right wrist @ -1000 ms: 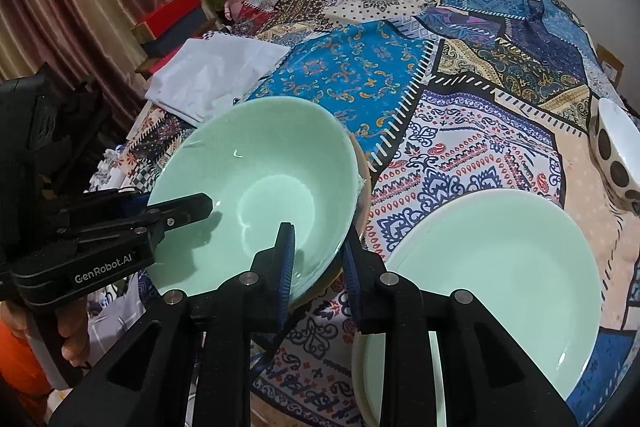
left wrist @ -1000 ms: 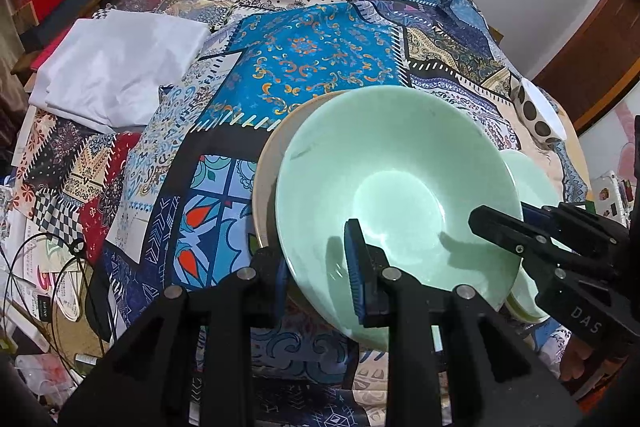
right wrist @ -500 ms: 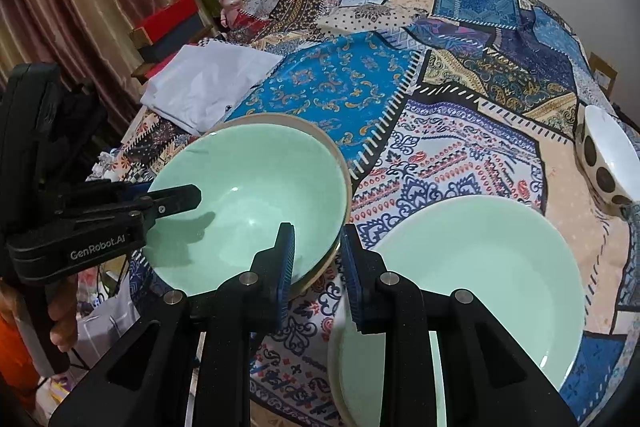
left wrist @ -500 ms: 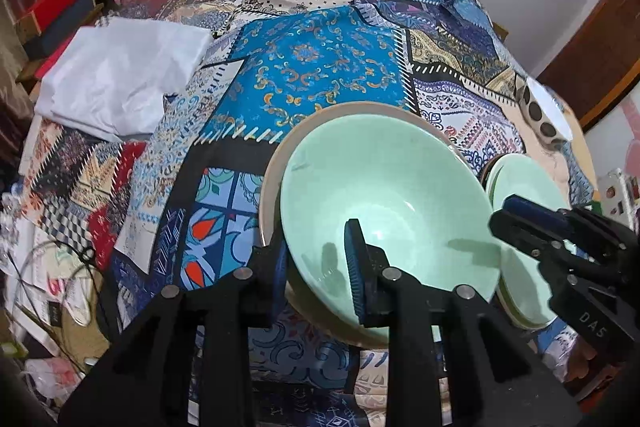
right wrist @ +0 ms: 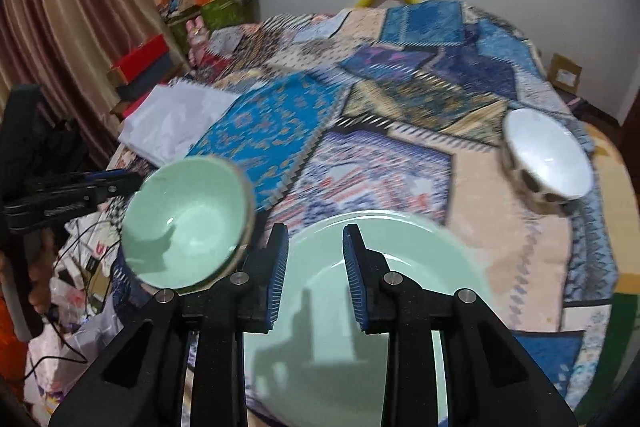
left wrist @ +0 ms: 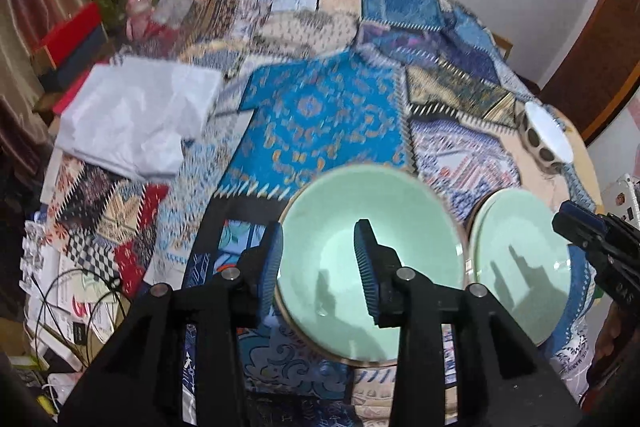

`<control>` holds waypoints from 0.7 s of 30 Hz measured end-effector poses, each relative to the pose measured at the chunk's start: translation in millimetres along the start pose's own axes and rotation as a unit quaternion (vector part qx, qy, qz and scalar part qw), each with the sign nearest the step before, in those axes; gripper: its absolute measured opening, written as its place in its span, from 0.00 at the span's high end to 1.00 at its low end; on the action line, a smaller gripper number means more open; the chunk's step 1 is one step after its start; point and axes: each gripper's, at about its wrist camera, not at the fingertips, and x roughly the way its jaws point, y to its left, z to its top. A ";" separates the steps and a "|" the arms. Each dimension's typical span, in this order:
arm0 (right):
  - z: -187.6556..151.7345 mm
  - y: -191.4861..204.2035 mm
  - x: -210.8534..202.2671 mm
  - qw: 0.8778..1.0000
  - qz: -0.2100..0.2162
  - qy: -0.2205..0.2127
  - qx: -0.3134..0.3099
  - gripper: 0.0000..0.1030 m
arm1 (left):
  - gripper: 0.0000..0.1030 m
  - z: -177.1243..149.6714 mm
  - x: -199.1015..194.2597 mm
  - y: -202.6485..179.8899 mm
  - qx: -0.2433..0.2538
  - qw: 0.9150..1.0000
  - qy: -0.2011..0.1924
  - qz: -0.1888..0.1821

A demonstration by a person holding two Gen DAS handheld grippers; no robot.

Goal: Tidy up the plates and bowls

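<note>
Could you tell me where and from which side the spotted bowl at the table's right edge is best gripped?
Grip the spotted bowl by its thin upper rim, one finger inside and one outside, coming from above on its open side; it looks tilted, and its body is probably too wide.

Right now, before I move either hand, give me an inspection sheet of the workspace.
Surface: patchwork cloth covers the table.
Job's things: green bowl nested in a beige dish; green plate beside it; spotted bowl tilted near the far right edge.
Clutter: folded white cloth.
Grippers: left gripper open, jaws just opened off the green bowl's rim; right gripper open, nothing between the pads.
Cables: black cables off the table's left edge.
Surroundings: curtain, boxes, pink toy rabbit.
</note>
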 end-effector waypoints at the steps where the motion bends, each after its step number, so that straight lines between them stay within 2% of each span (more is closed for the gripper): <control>1: 1.0 -5.0 -4.7 1.000 -0.006 -0.006 0.001 0.72 | 0.63 1.7 -3.4 -4.0 0.003 1.000 -0.005 -0.001; 5: 3.9 -32.3 -24.1 0.999 -0.031 -0.032 0.014 0.62 | 0.53 10.2 -22.7 -31.3 0.022 0.999 -0.037 -0.008; 9: 5.0 -65.5 -40.5 0.997 -0.054 -0.046 0.034 0.62 | 0.48 17.1 -35.3 -67.2 0.047 0.997 -0.062 -0.028; 13: 4.3 -95.0 -52.0 0.994 -0.074 -0.055 0.052 0.60 | 0.47 26.6 -37.0 -102.7 0.068 0.994 -0.070 -0.051; 16: 4.3 -116.4 -57.4 0.992 -0.090 -0.060 0.063 0.57 | 0.39 34.4 -33.2 -128.7 0.080 0.992 -0.075 -0.064; 21: 4.8 -150.8 -60.7 0.988 -0.108 -0.064 0.085 0.57 | 0.36 45.2 -17.4 -159.9 0.098 0.989 -0.073 -0.078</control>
